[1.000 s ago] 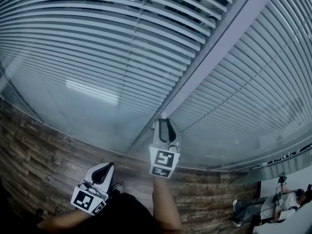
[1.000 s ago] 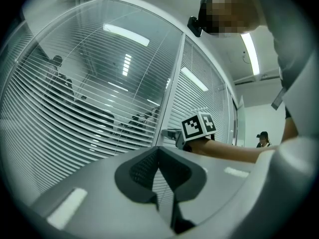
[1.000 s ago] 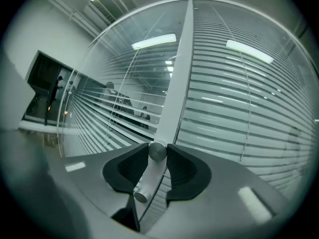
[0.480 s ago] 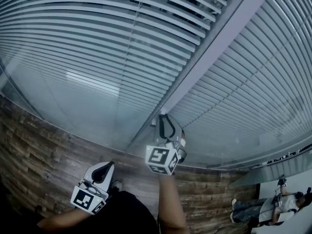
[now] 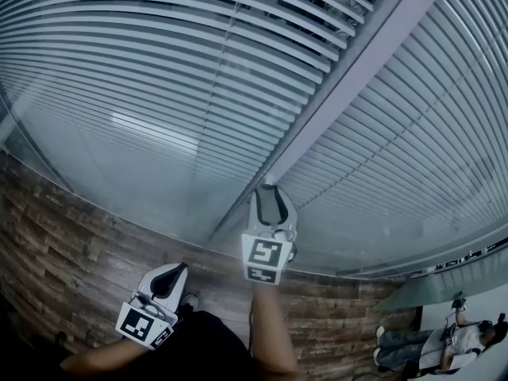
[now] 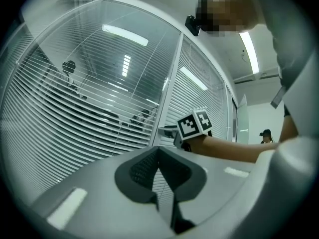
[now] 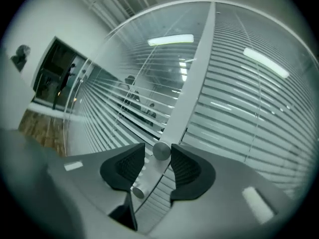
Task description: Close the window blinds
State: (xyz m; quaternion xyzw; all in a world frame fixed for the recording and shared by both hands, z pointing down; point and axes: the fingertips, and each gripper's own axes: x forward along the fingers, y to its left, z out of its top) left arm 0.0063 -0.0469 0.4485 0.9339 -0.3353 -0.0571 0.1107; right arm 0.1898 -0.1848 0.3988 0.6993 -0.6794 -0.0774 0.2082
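Where the blinds meet, a post bears knobs.

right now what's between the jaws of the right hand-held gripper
A round silver knob on the window's frame post, shown in the right gripper view. The right hand-held gripper has just been opening its jaws and doesn't clamp the knob.

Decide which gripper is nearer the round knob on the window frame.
Right. The right gripper, jaws just opened, straddles the knob; the left gripper, jaws together, hangs lower, away from the frame.
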